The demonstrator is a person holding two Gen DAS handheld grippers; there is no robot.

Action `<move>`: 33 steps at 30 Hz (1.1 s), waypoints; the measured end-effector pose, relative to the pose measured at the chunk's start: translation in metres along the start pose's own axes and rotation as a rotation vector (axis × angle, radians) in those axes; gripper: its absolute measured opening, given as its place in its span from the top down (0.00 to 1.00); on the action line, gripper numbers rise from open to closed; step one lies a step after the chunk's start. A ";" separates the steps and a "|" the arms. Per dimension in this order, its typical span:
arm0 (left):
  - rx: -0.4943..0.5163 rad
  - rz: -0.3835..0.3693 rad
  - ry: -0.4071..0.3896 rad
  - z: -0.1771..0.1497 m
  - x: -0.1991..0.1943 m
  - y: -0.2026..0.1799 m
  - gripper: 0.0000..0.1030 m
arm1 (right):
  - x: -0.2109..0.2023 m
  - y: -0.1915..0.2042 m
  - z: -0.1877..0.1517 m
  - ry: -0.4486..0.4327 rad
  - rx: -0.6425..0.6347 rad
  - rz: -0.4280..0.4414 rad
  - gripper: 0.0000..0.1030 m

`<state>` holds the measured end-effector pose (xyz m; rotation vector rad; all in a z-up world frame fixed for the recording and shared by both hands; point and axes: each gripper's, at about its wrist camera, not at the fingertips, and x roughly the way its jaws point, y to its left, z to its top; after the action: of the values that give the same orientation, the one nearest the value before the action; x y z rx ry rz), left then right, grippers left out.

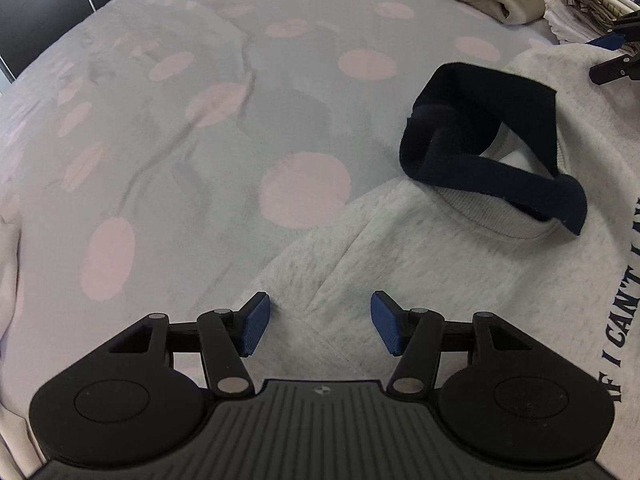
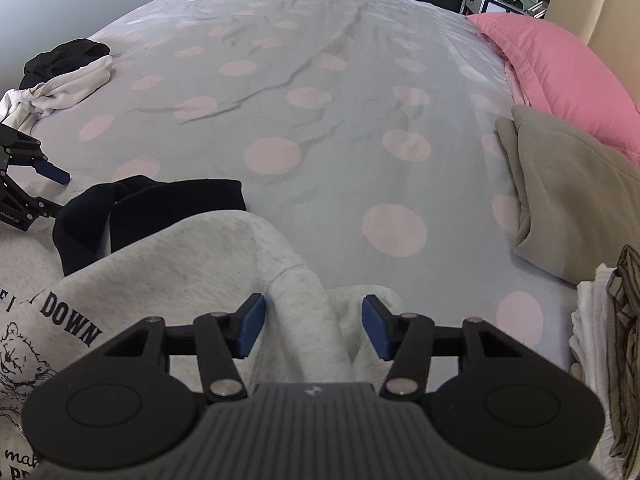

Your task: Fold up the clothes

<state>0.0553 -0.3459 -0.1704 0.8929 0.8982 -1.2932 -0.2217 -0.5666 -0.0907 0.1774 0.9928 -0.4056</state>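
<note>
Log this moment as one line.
task: fold clothes | left gripper: open over sweatshirt | right gripper: open, sleeve between pads | bed

One sweatshirt (image 1: 460, 280), two tongs (image 1: 316, 326)

sweatshirt (image 1: 460, 264): light grey, navy-lined hood | spread on bed, print up

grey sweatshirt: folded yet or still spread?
Spread, not folded. The grey sweatshirt lies flat, printed front up, neckline open, with one sleeve loose between the right gripper's open jaws.
</note>
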 end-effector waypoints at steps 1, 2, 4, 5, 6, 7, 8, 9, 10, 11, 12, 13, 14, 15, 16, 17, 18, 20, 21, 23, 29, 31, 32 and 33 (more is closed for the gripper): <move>-0.009 -0.015 0.007 -0.001 0.004 0.001 0.57 | 0.005 -0.002 -0.001 0.007 0.009 0.003 0.44; -0.012 -0.023 0.006 -0.003 0.006 0.002 0.58 | 0.009 -0.005 -0.002 0.015 0.018 0.006 0.44; -0.010 -0.024 -0.003 -0.005 0.005 0.002 0.77 | 0.015 -0.008 -0.004 0.028 0.033 0.010 0.44; -0.013 -0.023 -0.007 -0.006 0.003 0.002 0.86 | 0.016 -0.009 -0.005 0.030 0.037 0.014 0.44; -0.019 -0.025 -0.010 -0.007 0.000 0.002 0.93 | 0.016 -0.010 -0.006 0.030 0.040 0.019 0.44; -0.026 -0.024 -0.018 -0.007 -0.004 0.003 0.99 | 0.016 -0.011 -0.006 0.029 0.042 0.024 0.44; -0.034 -0.021 -0.028 -0.007 -0.010 0.003 1.00 | 0.015 -0.011 -0.006 0.027 0.043 0.030 0.44; -0.039 -0.013 -0.044 -0.007 -0.017 0.002 1.00 | 0.013 -0.012 -0.005 0.024 0.045 0.035 0.44; -0.044 -0.002 -0.064 -0.007 -0.027 0.001 1.00 | 0.011 -0.014 -0.004 0.021 0.047 0.039 0.44; -0.052 0.008 -0.086 -0.007 -0.038 0.001 1.00 | 0.008 -0.015 -0.004 0.019 0.048 0.042 0.44; -0.067 0.018 -0.110 -0.008 -0.051 0.002 1.00 | 0.007 -0.016 -0.003 0.017 0.051 0.047 0.44; -0.085 0.022 -0.136 -0.008 -0.066 0.003 1.00 | 0.007 -0.017 -0.002 0.021 0.056 0.054 0.44; -0.104 0.032 -0.161 -0.008 -0.081 0.005 1.00 | 0.007 -0.018 -0.001 0.029 0.062 0.062 0.46; -0.121 0.061 -0.182 -0.009 -0.095 0.007 1.00 | 0.008 -0.019 -0.001 0.038 0.068 0.070 0.52; -0.136 0.090 -0.198 -0.009 -0.110 0.010 1.00 | 0.007 -0.019 -0.001 0.044 0.071 0.081 0.74; -0.153 0.108 -0.207 -0.011 -0.123 0.013 1.00 | 0.004 -0.016 -0.002 0.043 0.067 0.095 0.85; -0.171 0.123 -0.211 -0.014 -0.134 0.017 1.00 | -0.002 -0.013 -0.003 0.035 0.054 0.108 0.90; -0.194 0.152 -0.217 -0.020 -0.155 0.022 1.00 | -0.016 -0.004 -0.007 0.012 0.015 0.143 0.94; -0.191 0.166 -0.214 -0.024 -0.162 0.022 1.00 | -0.022 0.001 -0.009 0.015 -0.004 0.168 0.95; -0.184 0.179 -0.190 -0.032 -0.166 0.021 1.00 | -0.032 0.013 -0.016 0.039 -0.036 0.214 0.96; -0.117 0.161 -0.157 -0.045 -0.159 -0.001 0.81 | -0.044 0.057 -0.055 0.167 -0.149 0.289 0.97; -0.062 0.152 -0.167 -0.045 -0.152 -0.015 0.61 | -0.046 0.070 -0.069 0.212 -0.185 0.305 0.97; -0.027 0.144 -0.166 -0.043 -0.147 -0.021 0.58 | -0.044 0.074 -0.074 0.230 -0.197 0.301 0.97; 0.011 0.138 -0.161 -0.039 -0.139 -0.028 0.56 | -0.044 0.077 -0.078 0.240 -0.204 0.292 0.97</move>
<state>0.0170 -0.2574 -0.0593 0.8316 0.6924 -1.2328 -0.2713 -0.4602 -0.0989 0.1864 1.2165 -0.0144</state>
